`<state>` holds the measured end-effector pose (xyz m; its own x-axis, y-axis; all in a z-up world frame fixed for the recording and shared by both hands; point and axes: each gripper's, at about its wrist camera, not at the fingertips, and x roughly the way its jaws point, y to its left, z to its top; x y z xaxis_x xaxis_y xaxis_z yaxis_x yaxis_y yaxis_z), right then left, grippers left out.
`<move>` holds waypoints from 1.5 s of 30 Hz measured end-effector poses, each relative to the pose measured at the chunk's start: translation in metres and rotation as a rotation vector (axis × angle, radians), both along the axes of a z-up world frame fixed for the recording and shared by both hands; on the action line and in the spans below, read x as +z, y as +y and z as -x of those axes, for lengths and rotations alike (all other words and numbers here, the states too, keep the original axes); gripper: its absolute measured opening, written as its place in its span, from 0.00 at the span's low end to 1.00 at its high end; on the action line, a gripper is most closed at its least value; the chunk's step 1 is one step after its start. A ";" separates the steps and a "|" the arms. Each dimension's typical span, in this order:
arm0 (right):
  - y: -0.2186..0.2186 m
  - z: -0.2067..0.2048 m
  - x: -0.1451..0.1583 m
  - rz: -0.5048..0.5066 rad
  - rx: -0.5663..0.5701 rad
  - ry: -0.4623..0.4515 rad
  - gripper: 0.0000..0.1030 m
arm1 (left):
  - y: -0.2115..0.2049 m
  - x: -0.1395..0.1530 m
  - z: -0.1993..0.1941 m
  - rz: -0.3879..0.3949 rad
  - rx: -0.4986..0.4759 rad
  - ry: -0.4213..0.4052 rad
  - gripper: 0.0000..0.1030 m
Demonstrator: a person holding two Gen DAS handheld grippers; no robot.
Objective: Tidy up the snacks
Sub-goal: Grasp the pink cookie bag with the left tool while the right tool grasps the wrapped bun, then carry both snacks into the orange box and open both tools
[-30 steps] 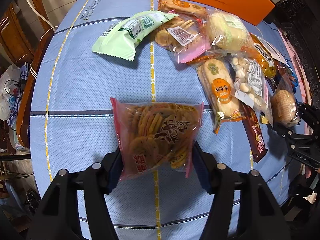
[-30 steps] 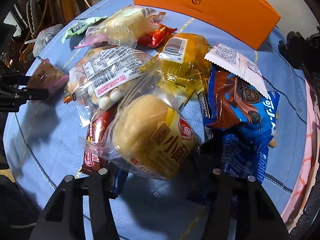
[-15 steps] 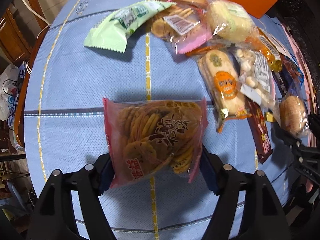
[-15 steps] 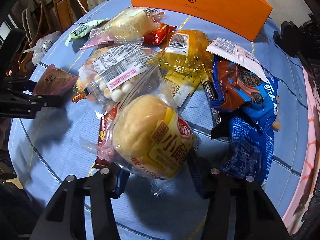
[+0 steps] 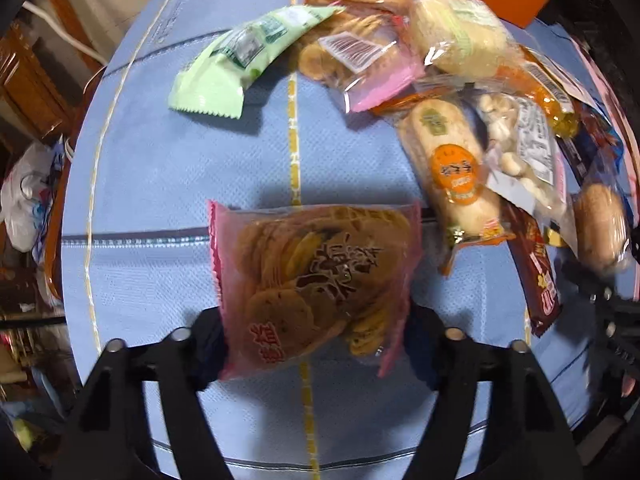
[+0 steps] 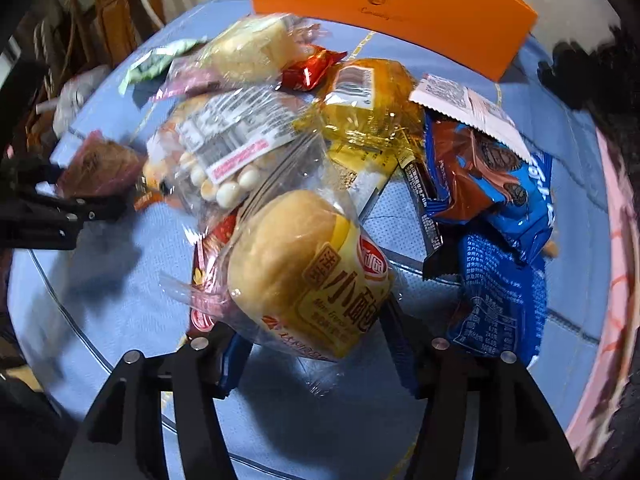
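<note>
While the left tool [image 5: 312,344] grips the cracker bag [image 5: 316,284], the right tool [image 6: 312,344] clasps the bun pack [image 6: 304,272].

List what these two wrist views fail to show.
- Left wrist view: left hand-held gripper pad contact, covered by the pink-edged clear bag of round crackers.
- Right wrist view: right hand-held gripper pads, behind the clear-wrapped yellow bun.
- Orange cardboard box: top cut off by the edge, logo too small.

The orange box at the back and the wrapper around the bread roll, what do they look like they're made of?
Orange box: probably matte card or paperboard; flat, even colour, crisp edge, small printed logo, no glare.
Bread roll wrapper: thin clear plastic film, glossy; the roll shows through, with wrinkles and bright glints.
</note>
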<state>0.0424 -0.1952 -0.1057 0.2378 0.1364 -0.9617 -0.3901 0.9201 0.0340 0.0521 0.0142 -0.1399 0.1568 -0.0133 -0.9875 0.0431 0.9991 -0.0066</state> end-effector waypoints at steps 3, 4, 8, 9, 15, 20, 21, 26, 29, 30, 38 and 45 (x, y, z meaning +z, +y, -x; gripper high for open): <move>-0.007 -0.003 0.006 -0.032 -0.028 -0.002 0.51 | 0.008 0.005 0.000 0.027 0.017 -0.003 0.61; -0.008 -0.003 0.010 -0.042 -0.033 -0.007 0.51 | 0.008 0.007 0.000 0.015 0.023 -0.001 0.60; -0.009 0.000 0.023 -0.069 -0.027 -0.023 0.50 | 0.010 0.017 0.010 0.021 0.022 -0.025 0.60; -0.009 0.002 0.025 -0.071 -0.022 -0.027 0.50 | 0.009 0.020 0.011 0.018 0.021 -0.032 0.60; -0.008 0.006 0.041 -0.080 -0.002 -0.048 0.50 | 0.003 0.054 0.019 0.043 0.005 -0.085 0.60; -0.008 0.001 0.070 -0.094 0.013 -0.102 0.50 | 0.001 0.097 0.014 0.064 -0.026 -0.143 0.61; -0.009 -0.002 0.078 -0.099 0.011 -0.118 0.50 | -0.003 0.108 0.009 0.067 -0.038 -0.164 0.61; -0.018 -0.032 0.119 -0.139 -0.024 -0.192 0.51 | -0.015 0.147 -0.025 0.066 -0.075 -0.244 0.61; -0.028 -0.062 0.144 -0.169 -0.061 -0.246 0.51 | -0.022 0.169 -0.057 0.076 -0.090 -0.290 0.62; -0.032 -0.075 0.153 -0.178 -0.081 -0.268 0.51 | -0.024 0.175 -0.066 0.083 -0.093 -0.301 0.62; -0.042 -0.184 0.186 -0.219 -0.193 -0.355 0.51 | -0.049 0.209 -0.175 0.092 -0.112 -0.392 0.62; -0.036 -0.273 0.158 -0.211 -0.278 -0.328 0.51 | -0.052 0.197 -0.262 0.073 -0.072 -0.379 0.62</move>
<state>0.3154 -0.2311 0.0522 0.5794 0.2084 -0.7879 -0.1514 0.9775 0.1472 0.3143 -0.0378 0.0569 0.5066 -0.1056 -0.8557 0.1257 0.9909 -0.0479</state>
